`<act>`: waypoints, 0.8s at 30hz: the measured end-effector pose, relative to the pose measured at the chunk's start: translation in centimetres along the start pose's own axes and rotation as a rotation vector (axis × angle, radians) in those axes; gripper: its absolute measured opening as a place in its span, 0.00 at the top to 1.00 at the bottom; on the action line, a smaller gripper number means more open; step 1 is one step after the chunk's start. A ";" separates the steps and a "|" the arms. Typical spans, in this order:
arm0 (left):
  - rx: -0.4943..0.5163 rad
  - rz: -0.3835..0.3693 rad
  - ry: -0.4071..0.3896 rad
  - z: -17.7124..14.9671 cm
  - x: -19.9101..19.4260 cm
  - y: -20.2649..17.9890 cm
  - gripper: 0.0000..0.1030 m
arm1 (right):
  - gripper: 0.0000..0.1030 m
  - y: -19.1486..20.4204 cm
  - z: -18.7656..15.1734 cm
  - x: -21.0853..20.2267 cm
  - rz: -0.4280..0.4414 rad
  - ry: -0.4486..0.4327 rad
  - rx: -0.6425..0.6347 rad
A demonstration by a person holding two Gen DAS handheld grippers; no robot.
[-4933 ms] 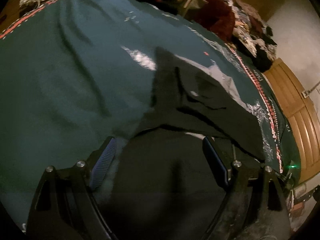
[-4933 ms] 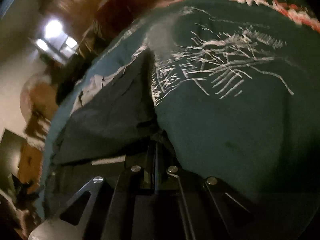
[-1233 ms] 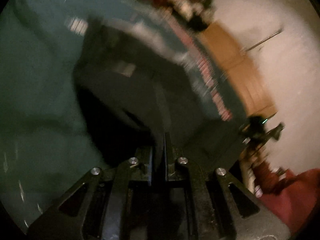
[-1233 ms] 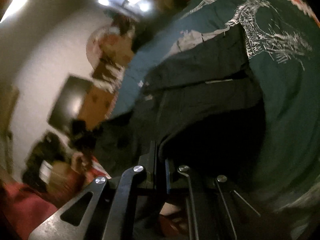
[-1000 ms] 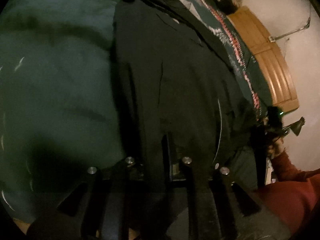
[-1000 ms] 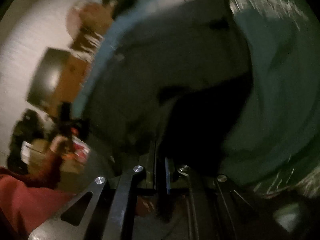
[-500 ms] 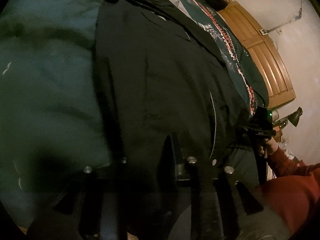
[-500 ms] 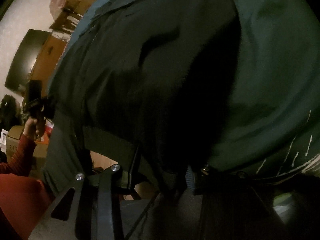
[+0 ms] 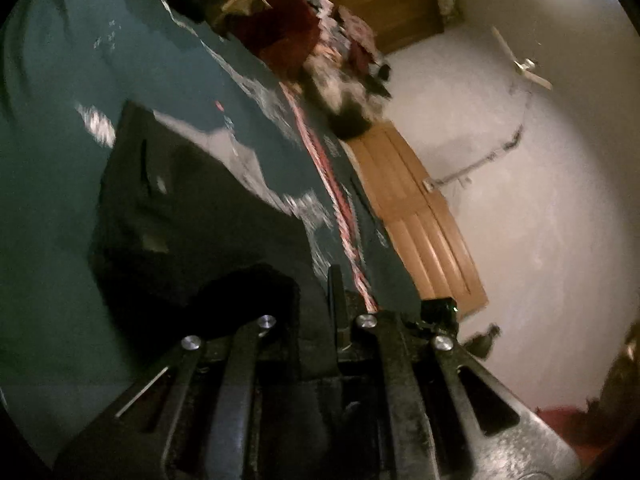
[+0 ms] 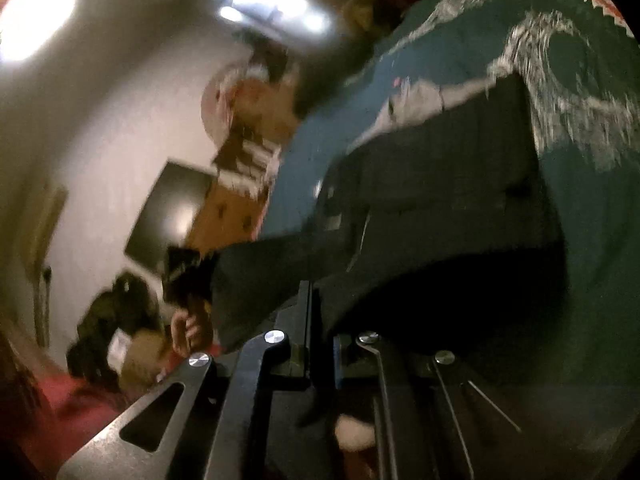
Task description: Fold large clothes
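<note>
Teal bedspread [image 9: 52, 184] covers bed, lighting dim. Dark garment [image 9: 192, 216] lies on it, near edge raised. Left gripper [image 9: 320, 320] and right gripper [image 10: 320, 344] jaws both pinching garment.

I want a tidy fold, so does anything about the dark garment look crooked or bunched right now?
Yes. The dark garment lies askew on the teal blanket, its near end pulled up in a rumpled hump where the left claw and right claw pinch it. Its far edge runs slanted, not squared. The frames are blurred, so finer creases are unclear.
</note>
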State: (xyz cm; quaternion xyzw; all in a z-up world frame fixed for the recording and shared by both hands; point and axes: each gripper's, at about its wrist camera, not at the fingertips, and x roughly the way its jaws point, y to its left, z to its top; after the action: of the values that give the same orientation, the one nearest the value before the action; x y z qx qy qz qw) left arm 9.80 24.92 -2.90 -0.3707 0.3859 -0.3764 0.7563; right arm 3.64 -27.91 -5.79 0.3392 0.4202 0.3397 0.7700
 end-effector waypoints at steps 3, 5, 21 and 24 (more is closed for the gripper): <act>-0.058 0.038 -0.014 4.0 3.1 2.8 0.92 | 0.89 -2.7 5.0 1.3 -0.029 -0.031 0.030; -0.087 0.074 -0.019 5.8 4.9 4.8 0.91 | 0.89 -5.2 9.0 2.8 -0.054 -0.035 0.060; -0.189 0.318 -0.032 8.4 8.9 14.2 0.36 | 0.45 -19.6 19.5 9.6 -0.321 -0.074 0.174; -0.132 0.403 -0.132 8.7 7.5 13.8 0.23 | 0.36 -18.4 19.7 8.3 -0.308 -0.151 0.141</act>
State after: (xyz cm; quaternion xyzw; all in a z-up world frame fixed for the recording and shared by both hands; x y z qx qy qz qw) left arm 24.31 26.98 -13.24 -0.3588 0.4254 -0.1666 0.8140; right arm 28.75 -35.78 -15.87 0.3487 0.4309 0.1612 0.8166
